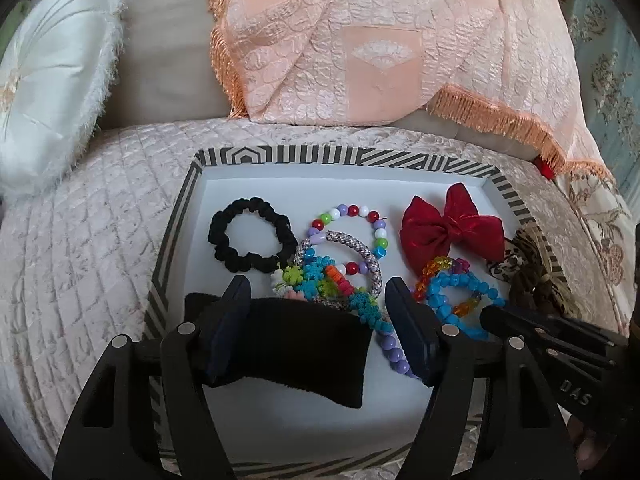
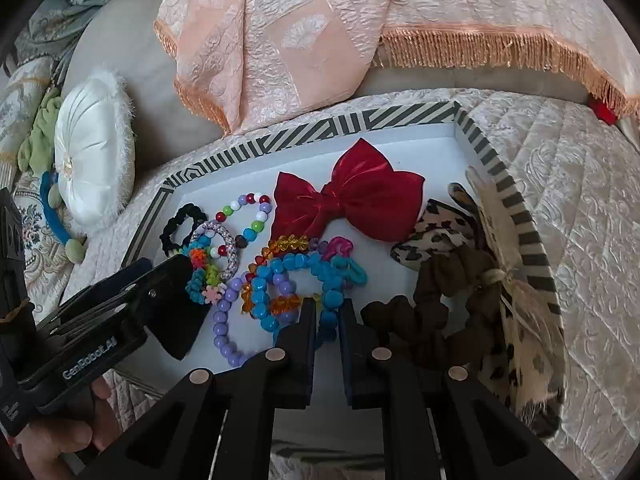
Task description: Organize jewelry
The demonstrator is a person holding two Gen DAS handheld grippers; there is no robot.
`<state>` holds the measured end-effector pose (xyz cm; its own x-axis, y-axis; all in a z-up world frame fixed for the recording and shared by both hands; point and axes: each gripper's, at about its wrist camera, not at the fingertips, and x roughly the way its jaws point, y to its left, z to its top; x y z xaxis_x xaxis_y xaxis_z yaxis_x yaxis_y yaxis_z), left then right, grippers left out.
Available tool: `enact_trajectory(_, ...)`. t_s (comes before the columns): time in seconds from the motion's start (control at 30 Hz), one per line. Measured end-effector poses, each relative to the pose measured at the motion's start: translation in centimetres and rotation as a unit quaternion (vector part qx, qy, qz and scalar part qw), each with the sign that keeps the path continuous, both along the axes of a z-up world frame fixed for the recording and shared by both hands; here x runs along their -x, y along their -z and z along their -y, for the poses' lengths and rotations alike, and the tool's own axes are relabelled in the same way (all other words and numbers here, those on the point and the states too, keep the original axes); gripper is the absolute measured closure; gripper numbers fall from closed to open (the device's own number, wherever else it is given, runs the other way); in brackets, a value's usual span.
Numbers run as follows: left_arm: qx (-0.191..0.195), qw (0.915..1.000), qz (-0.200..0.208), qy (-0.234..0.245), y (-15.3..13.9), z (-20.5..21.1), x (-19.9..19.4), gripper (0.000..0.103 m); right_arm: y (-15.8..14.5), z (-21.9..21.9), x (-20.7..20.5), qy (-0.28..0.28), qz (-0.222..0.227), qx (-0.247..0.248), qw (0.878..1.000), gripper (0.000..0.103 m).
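Blue bead bracelet (image 2: 298, 294): its near arc lies between nearly closed right gripper (image 2: 329, 312) fingers; left gripper (image 1: 316, 312), wide open, holds nothing.

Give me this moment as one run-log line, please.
left gripper: open over black pad | right gripper: closing on blue bead bracelet | tray

Red bow (image 2: 352, 196), black scrunchie (image 1: 248, 240) — grey-and-white striped tray (image 1: 176, 240).

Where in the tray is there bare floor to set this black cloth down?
Bare white floor lies behind the black scrunchie and beaded bracelets along the tray back wall, and in the near left corner. The middle is crowded; the right side holds the red bow and brown scrunchie.
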<state>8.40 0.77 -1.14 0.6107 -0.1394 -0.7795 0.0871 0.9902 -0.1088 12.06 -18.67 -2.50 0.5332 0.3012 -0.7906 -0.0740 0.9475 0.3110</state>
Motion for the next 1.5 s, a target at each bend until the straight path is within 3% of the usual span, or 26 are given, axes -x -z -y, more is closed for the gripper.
enact_trajectory(0.03, -0.001, 1.0, 0.001, 0.001, -0.2, 0.0, 0.1, 0.03, -0.2, 0.1, 0.2, 0.001, 0.004, -0.001, 1.0, 0.083)
enact_trajectory(0.1, -0.002, 1.0, 0.004, -0.004, -0.4, -0.3, 0.4, 0.023, -1.0, 0.3, 0.6, 0.002, 0.019, -0.001, 1.0, 0.059)
enact_trajectory(0.2, -0.004, 0.9998, -0.01, -0.016, -0.7, -0.8, 0.4, 0.022, -2.4, 0.5, 1.6, 0.009, 0.049, 0.023, 0.999, 0.043)
enact_trajectory(0.3, -0.027, 0.999, -0.006, -0.036, -1.6, -1.3, 1.2, 0.018, -3.8, 1.0, 2.9, 0.018, 0.08, 0.05, 0.995, 0.039)
enact_trajectory(0.43, -0.078, 0.9945, 0.048, -0.05, -4.2, -2.0, 5.1, 0.017, -5.4, 1.4, 5.6, 0.023, 0.102, 0.073, 0.992, 0.029)
enact_trajectory(0.63, -0.104, 0.9873, 0.117, -0.028, -7.3, -1.6, 13.7, 0.017, -7.4, 0.5, 11.1, 0.016, 0.088, 0.09, 0.992, 0.028)
enact_trajectory(0.73, -0.068, 0.9898, 0.123, -0.025, -8.1, -1.7, 16.5, 0.003, -7.5, 0.0, 14.0, 0.019, 0.103, 0.091, 0.99, 0.026)
enact_trajectory(0.83, -0.055, 0.9915, 0.117, -0.013, -7.3, -2.2, 18.5, 0.0, -6.4, 0.1, 16.6, 0.039, 0.108, 0.074, 0.991, 0.026)
enact_trajectory(0.9, -0.048, 0.9951, 0.087, -0.003, -6.2, -2.3, 18.6, 0.0, -5.4, 0.0, 17.2, 0.046, 0.087, 0.063, 0.993, 0.026)
enact_trajectory(1.0, -0.029, 0.9981, 0.053, 0.007, -4.9, -2.0, 18.1, 0.0, -5.2, -0.8, 17.7, 0.046, 0.097, 0.081, 0.991, 0.026)
enact_trajectory(1.1, -0.061, 0.9968, 0.049, 0.011, -4.1, -0.8, 17.9, 0.0, -5.4, -1.5, 17.9, 0.047, 0.116, 0.126, 0.984, 0.026)
enact_trajectory(1.33, -0.087, 0.9946, 0.052, -0.023, -5.3, -0.5, 15.2, 0.0, -5.8, -0.6, 17.4, 0.073, 0.128, 0.131, 0.98, 0.026)
enact_trajectory(1.43, -0.065, 0.9954, 0.056, -0.042, -5.4, -1.4, 14.5, 0.0, -6.2, -0.5, 15.7, 0.06, 0.117, 0.132, 0.982, 0.026)
enact_trajectory(1.5, -0.048, 0.9971, 0.036, -0.048, -4.2, -1.8, 14.1, 0.0, -6.6, -0.6, 14.7, 0.052, 0.113, 0.14, 0.982, 0.026)
